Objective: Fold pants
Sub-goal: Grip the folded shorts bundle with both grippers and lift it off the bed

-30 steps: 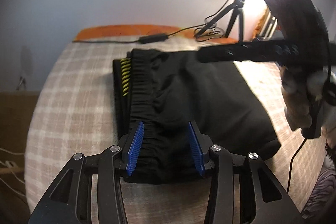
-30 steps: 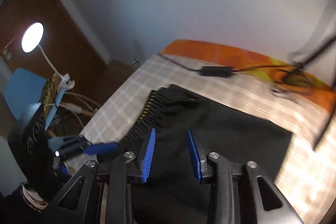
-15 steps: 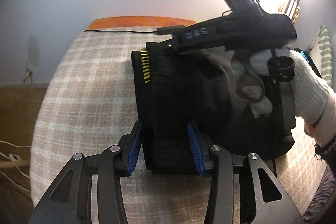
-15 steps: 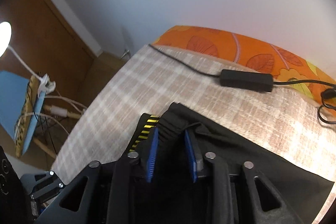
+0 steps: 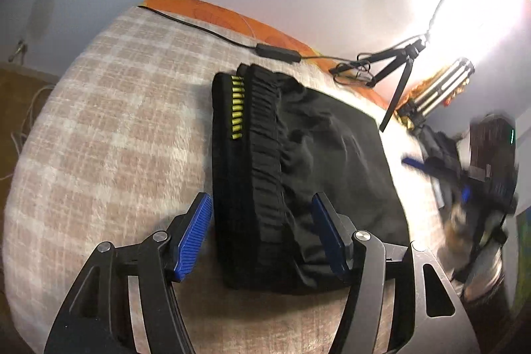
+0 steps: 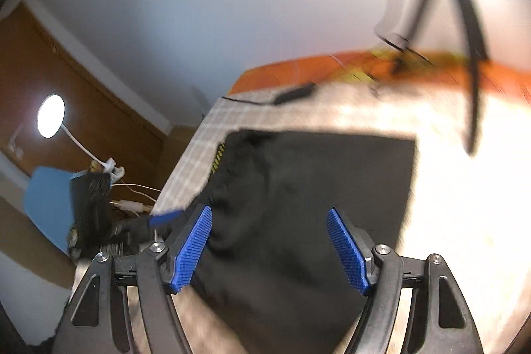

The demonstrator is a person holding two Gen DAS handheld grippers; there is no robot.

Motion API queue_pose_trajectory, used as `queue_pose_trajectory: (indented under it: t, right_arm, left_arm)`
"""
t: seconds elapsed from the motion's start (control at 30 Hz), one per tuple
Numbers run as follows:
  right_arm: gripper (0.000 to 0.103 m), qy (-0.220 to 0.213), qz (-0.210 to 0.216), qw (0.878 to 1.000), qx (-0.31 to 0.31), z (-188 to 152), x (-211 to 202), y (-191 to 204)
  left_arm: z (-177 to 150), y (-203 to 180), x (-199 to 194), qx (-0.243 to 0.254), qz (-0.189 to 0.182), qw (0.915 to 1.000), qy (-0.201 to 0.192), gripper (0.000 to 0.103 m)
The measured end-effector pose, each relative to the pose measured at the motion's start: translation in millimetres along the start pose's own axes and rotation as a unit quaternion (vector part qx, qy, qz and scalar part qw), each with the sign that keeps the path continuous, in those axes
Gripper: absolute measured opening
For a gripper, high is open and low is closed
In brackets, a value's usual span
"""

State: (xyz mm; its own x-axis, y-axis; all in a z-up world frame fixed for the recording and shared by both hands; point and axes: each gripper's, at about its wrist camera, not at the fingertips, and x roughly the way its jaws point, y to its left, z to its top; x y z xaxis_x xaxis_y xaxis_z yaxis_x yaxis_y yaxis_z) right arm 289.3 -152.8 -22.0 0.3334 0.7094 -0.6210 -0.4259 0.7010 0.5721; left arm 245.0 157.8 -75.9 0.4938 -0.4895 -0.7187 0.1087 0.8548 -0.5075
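**Pants folded and lying free on the bed**

Pants, black, lie as a compact rectangle on the checked blanket, waistband stacked along the left edge in the left wrist view. The left gripper straddles the near waistband corner, jaws opening, pads clear of the cloth. The right gripper hovers over the fabric, jaws also opening, nothing pinched. One risk, as I judge it: a ribbed pad could snag the gathered waistband on withdrawal and drag the top layer askew.
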Motion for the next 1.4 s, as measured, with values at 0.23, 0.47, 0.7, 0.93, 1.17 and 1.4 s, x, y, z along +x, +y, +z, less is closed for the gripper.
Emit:
queue_pose_trajectory:
  t: [0.23, 0.47, 0.7, 0.93, 1.17, 1.4]
  right_arm:
    - [0.076, -0.014, 0.015, 0.998, 0.06, -19.1, -19.1, -45.9]
    - [0.076, -0.007, 0.029, 0.997, 0.069, -13.5, -8.8, -63.0]
    - [0.072, 0.022, 0.032, 0.997, 0.065, -4.8, 15.8, -72.4]
    - [0.067, 0.014, 0.068, 0.995, 0.075, 5.5, 25.7, -79.7]
    - [0.057, 0.022, 0.077, 0.995, 0.057, 6.4, 23.8, -76.2]
    - [0.052, 0.017, 0.083, 0.995, 0.059, 14.7, 26.6, -74.5]
  left_arm:
    - [21.2, 17.5, 17.7, -0.015, -0.025, 0.9993, 0.026, 0.062]
    - [37.8, 28.4, 30.1, -0.043, -0.067, 0.9964, 0.031, 0.063]
    - [53.6, 35.5, 39.3, -0.047, -0.1, 0.9932, 0.037, 0.069]
    - [64.9, 20.0, 56.9, -0.021, -0.131, 0.9897, 0.055, 0.073]
    - [72.7, 12.4, 61.6, 0.015, -0.109, 0.9926, 0.05, 0.073]
    - [80.2, -0.9, 75.1, 0.014, -0.106, 0.9938, 0.028, 0.071]
